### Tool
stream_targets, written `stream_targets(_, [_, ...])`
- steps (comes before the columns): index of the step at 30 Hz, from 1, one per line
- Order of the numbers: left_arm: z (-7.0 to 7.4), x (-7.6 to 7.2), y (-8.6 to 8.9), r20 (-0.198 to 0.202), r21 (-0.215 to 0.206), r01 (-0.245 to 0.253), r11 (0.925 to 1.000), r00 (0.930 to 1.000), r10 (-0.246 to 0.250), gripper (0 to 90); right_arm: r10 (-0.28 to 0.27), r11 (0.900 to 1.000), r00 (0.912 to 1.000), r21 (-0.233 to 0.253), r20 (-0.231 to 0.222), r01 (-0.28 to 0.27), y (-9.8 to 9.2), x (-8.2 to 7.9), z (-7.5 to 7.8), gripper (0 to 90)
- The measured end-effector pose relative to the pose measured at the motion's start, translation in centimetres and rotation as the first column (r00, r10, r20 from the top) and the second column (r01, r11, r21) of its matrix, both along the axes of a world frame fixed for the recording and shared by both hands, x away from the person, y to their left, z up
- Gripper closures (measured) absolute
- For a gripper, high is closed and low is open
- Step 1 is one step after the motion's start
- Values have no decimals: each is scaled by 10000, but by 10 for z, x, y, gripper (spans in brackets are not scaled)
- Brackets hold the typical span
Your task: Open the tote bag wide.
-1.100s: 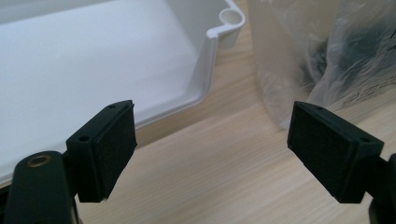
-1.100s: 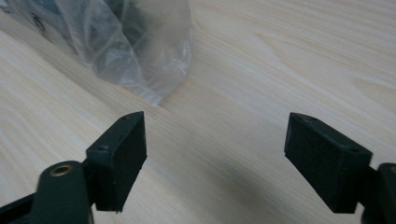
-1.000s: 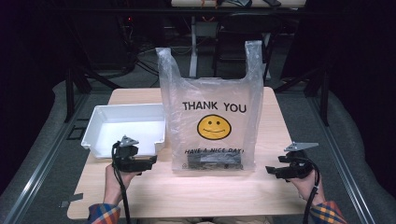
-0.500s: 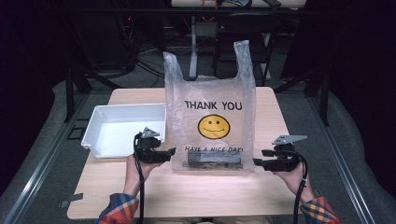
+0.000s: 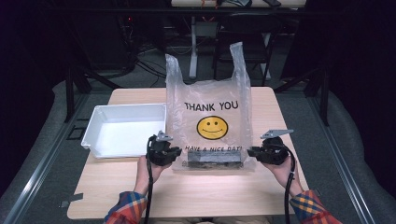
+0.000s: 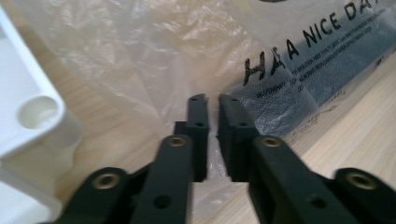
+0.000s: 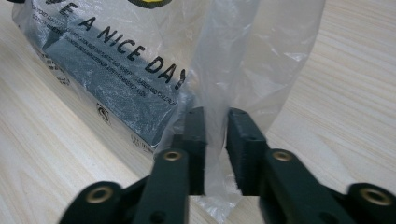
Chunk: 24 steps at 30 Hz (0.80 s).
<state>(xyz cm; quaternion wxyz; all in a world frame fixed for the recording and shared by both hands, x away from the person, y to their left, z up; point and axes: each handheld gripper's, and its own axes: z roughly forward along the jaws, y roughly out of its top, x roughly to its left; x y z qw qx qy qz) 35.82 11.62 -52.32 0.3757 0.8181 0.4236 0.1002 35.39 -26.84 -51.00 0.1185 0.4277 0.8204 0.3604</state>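
While the plastic bag (image 5: pixel 208 122) stands upright mid-table toward the front edge, left gripper (image 5: pixel 173 152) sits at its lower left corner, right gripper (image 5: pixel 252 151) at its lower right; both jaw pairs narrowly parted around bag film, not clenched. White tray (image 5: pixel 122 129) near left edge.

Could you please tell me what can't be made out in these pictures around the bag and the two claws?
- Dark flat pack inside the clear plastic smiley bag: high view, too small; both gripper views, film blurs its print.
- Left claw, right claw: whether they pinch the film, unclear.
- White plastic tray: left gripper view, cut by edge.
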Motion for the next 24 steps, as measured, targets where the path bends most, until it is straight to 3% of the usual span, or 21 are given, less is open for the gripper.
stream_targets(1, [-1, 0, 0, -91, 36, 147, 9999, 9999, -147, 889, 27, 9999, 9999, 99, -106, -26, -1, 0, -1, 848])
stream_targets(5, [-3, -4, -2, -149, 62, 298, 9995, 9994, -297, 900, 38, 9999, 9999, 124, -122, -37, -1, -2, -2, 894])
stream_targets(10, [-9, -10, -3, -353, 491, 695, 9964, 9971, -678, 900, 376, 9991, 9987, -164, -352, -382, 2, -9, -10, 900])
stream_targets(14, [-9, -10, 1, -386, 352, 642, 9973, 9973, -629, 898, 421, 9988, 9981, -235, -446, -432, 2, -12, -12, 900])
stream_targets(18, [-4, -6, 5, -360, -157, 423, 9990, 9984, -429, 673, 516, 9981, 9974, -314, -501, -532, 0, -14, -12, 900])
stream_targets(20, [-3, -2, 4, -285, -214, 146, 9997, 9995, -152, 497, 524, 9978, 9973, -370, -516, -544, -1, -15, -14, 900])
stream_targets(22, [-3, 3, 2, -315, -307, -128, 9994, 9994, 118, 408, 518, 9975, 9969, -441, -594, -545, -1, -16, -16, 900])
stream_targets(24, [-7, 7, 2, -545, -393, -124, 9992, 9985, 103, 388, 580, 9970, 9962, -477, -646, -611, 0, -17, -17, 900])
